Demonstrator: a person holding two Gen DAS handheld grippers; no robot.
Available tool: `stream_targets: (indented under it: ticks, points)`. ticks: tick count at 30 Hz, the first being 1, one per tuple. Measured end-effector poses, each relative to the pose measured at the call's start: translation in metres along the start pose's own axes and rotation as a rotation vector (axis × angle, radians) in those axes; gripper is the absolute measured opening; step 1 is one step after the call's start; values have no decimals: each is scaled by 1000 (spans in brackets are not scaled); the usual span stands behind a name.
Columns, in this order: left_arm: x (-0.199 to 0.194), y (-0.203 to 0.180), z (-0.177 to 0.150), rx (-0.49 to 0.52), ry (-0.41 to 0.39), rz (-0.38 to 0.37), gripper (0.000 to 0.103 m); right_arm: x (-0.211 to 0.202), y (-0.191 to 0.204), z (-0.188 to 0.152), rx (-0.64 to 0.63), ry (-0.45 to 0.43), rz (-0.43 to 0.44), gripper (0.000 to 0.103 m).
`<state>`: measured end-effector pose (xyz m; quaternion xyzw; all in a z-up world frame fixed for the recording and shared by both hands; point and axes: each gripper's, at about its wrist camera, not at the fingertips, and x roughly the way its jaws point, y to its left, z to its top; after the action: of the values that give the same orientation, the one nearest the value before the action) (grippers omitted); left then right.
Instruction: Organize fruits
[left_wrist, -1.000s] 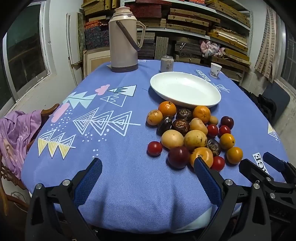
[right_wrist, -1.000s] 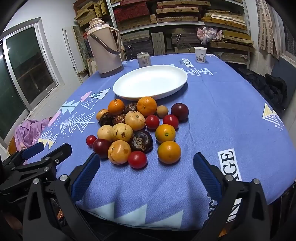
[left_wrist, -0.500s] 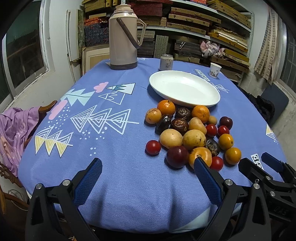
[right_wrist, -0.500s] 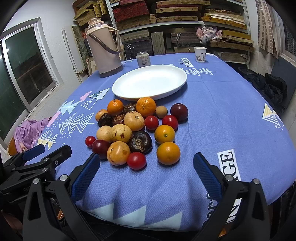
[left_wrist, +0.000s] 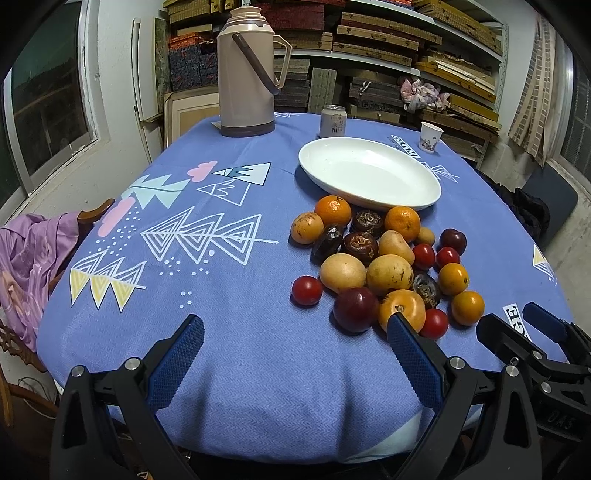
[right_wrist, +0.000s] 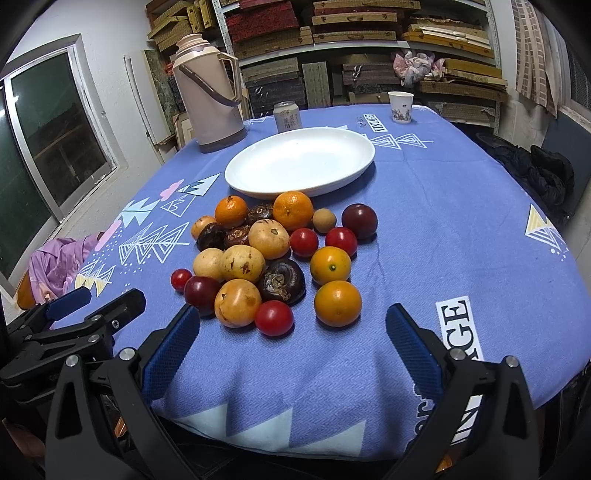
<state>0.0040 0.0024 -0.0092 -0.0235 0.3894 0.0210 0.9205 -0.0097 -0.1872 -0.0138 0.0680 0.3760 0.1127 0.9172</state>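
Printed "VINTAGE" lettering (right_wrist: 375, 122) beside the plate (right_wrist: 354, 168) reads only in right view.

A tight heap of fruits (right_wrist: 273, 254), oranges, red tomatoes, dark plums, yellowish and brown ones, lies just before the empty white plate (right_wrist: 354, 166).

The table's (left_wrist: 229, 350) near edge and whole left side lie bare, giving open passage. The fruit pile (right_wrist: 266, 258) crowds the middle toward the right, packed tight, touching the white plate's (right_wrist: 354, 170) near rim. Along the far edge stand a thermos (left_wrist: 245, 74), can (left_wrist: 332, 121) and paper cup (left_wrist: 430, 136), well apart.
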Motion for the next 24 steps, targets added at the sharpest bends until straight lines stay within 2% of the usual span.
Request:
stream_targets:
  ticks: [24]
  points:
    - [2,-1,-4,-1,8,0,100,0,0,2,-2,4,-5,99]
